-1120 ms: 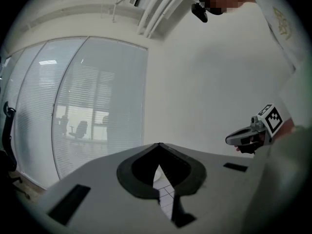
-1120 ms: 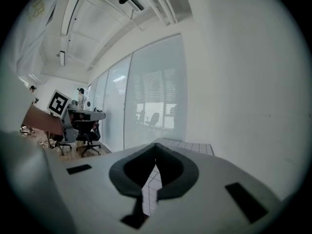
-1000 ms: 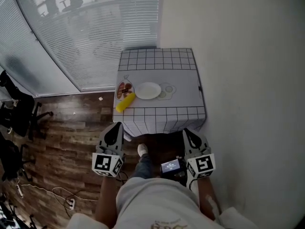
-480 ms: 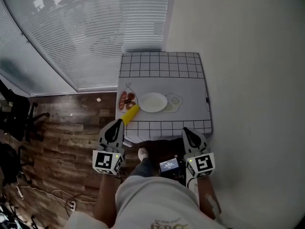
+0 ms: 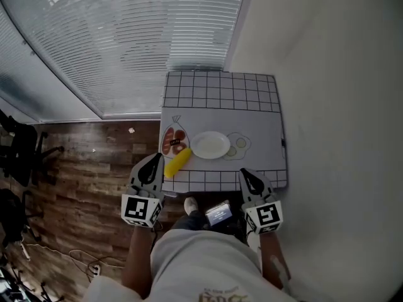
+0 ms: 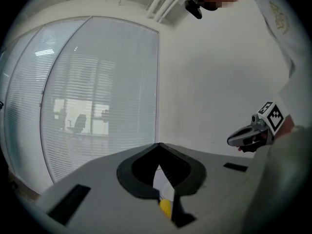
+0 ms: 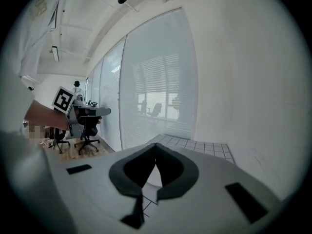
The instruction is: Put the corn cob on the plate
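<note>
A yellow corn cob (image 5: 177, 162) lies near the front left edge of a small table under a white grid-pattern cloth (image 5: 220, 93). Just right of it sits an empty white plate (image 5: 210, 145). My left gripper (image 5: 155, 158) hovers shut at the table's front left corner, close to the cob and apart from it. My right gripper (image 5: 243, 171) is shut and empty at the front right edge. In the left gripper view the shut left gripper (image 6: 158, 147) lets a sliver of the cob (image 6: 165, 207) show, with the right gripper (image 6: 246, 136) off to the side.
Printed pictures of a food bag (image 5: 172, 140) and a fried egg (image 5: 238, 146) flank the plate. A white wall (image 5: 340, 106) runs along the table's right side, window blinds (image 5: 126, 36) stand behind it. Office chairs (image 5: 22, 150) and cables (image 5: 69, 253) occupy the wooden floor at left.
Both grippers have moved forward together toward the table, whose front edge now lies right at their tips. The jaws stayed shut, and the cob and plate have not moved on the cloth.
</note>
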